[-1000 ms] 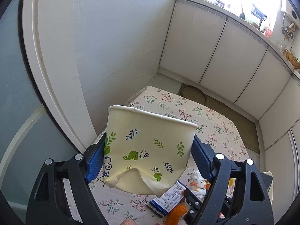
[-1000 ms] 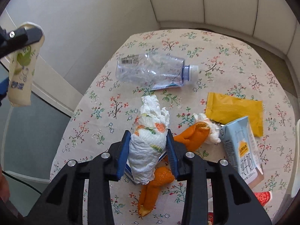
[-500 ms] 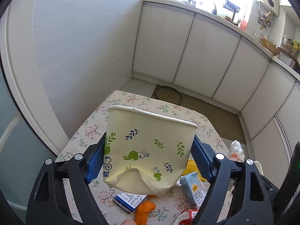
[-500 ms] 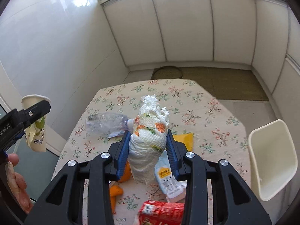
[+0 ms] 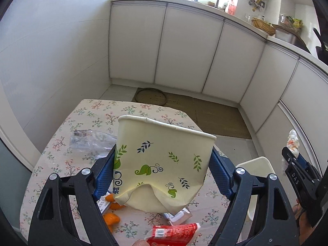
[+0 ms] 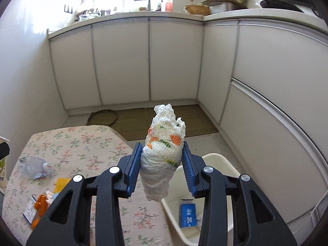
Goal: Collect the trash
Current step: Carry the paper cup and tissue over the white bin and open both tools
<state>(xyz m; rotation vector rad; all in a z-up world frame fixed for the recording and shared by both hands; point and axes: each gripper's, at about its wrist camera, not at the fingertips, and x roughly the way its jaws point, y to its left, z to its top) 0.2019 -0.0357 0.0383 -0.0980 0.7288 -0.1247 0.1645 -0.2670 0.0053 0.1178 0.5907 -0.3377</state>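
Crumpled tissue (image 6: 162,153) between the opening jaws of the right gripper (image 6: 162,164), above the bin (image 6: 215,160), whose blue carton (image 6: 187,215) only this view shows; left gripper (image 5: 164,176) grasps a paper cup (image 5: 162,162).

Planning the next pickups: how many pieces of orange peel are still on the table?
2 clusters visible: peel pieces below the paper cup in the left tongs, and one beside the small carton. Probably the same peel; more may be hidden.

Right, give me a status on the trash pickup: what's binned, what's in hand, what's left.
Done: a blue packet lies in the white bin. In hand: the right tool has the crumpled tissue above the bin, jaws opening; the left tool grips the paper cup. Left on the table: plastic bottle, orange peels, red wrapper, yellow packet.
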